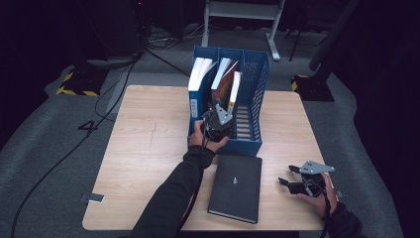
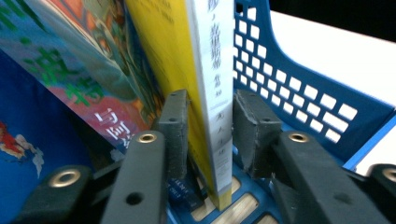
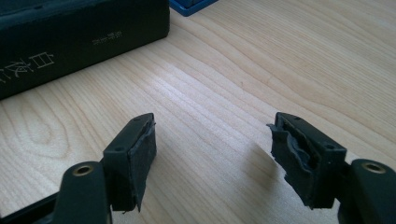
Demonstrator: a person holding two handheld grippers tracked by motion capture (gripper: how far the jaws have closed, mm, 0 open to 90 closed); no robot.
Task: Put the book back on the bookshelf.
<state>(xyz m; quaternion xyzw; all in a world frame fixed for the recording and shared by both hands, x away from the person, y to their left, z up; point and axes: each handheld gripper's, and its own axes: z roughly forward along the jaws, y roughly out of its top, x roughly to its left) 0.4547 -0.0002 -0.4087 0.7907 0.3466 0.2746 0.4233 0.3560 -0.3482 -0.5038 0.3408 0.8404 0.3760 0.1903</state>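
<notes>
A blue file rack (image 1: 257,99) stands at the far middle of a wooden table (image 1: 143,148), holding upright books in its slots. The left gripper (image 2: 211,123) reaches into the middle slot, its two pads either side of the spine of a thin white-and-yellow book (image 2: 212,70). The pads look close but perhaps not yet pressing; I cannot tell whether they grasp it. The book stands upright, its long axis rising straight up between the pads, with colourful covers just to its left. A black book (image 1: 236,187) lies flat near the rack. The right gripper (image 3: 212,158) hovers at the near right, spread wide and empty.
</notes>
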